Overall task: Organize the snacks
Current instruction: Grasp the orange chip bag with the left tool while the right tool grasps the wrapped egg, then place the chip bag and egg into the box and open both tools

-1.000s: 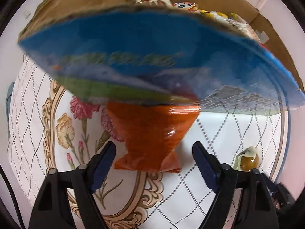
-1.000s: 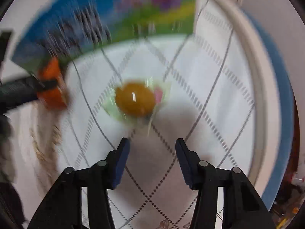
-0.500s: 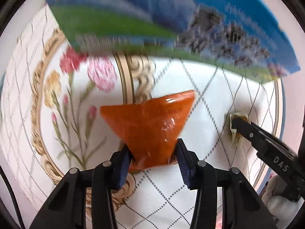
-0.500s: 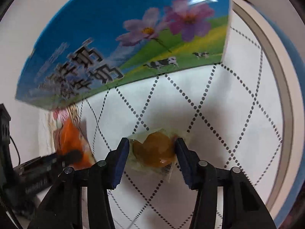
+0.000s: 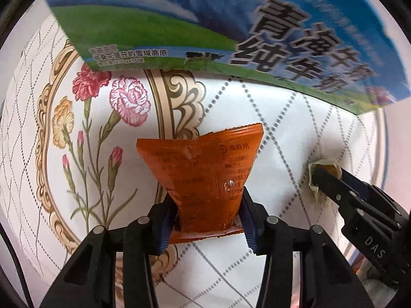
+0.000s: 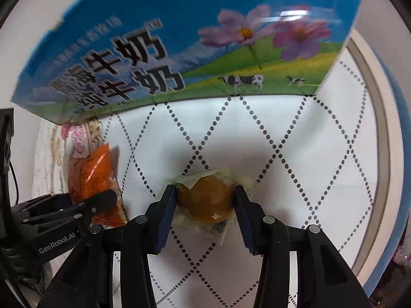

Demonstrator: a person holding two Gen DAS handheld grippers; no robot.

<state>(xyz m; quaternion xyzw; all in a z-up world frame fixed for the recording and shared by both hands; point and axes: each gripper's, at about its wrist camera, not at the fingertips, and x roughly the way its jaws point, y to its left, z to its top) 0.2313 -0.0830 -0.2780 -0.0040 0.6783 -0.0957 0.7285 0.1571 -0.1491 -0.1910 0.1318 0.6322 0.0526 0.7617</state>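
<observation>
An orange snack packet (image 5: 205,177) lies on the patterned tablecloth, and my left gripper (image 5: 206,210) is shut on its lower end, pointing straight down. The same orange snack packet (image 6: 95,179) shows at the left of the right wrist view, under the left gripper's black fingers (image 6: 102,200). A brown egg in clear wrap (image 6: 205,200) sits between the blue pads of my right gripper (image 6: 205,202), which is shut on it. In the left wrist view the right gripper's fingers (image 5: 331,182) cover that wrapped egg (image 5: 325,166) at the right.
A blue and green milk carton box (image 5: 231,33) stands close behind both snacks, its printed side (image 6: 179,51) filling the top of each view. The white tablecloth (image 5: 282,128) with flowers and dotted diamonds ends at a round blue table rim (image 6: 395,231) on the right.
Both grippers came down and closed: the left on the orange packet, the right on the wrapped egg. Each snack now sits lower and deeper between the pads.
</observation>
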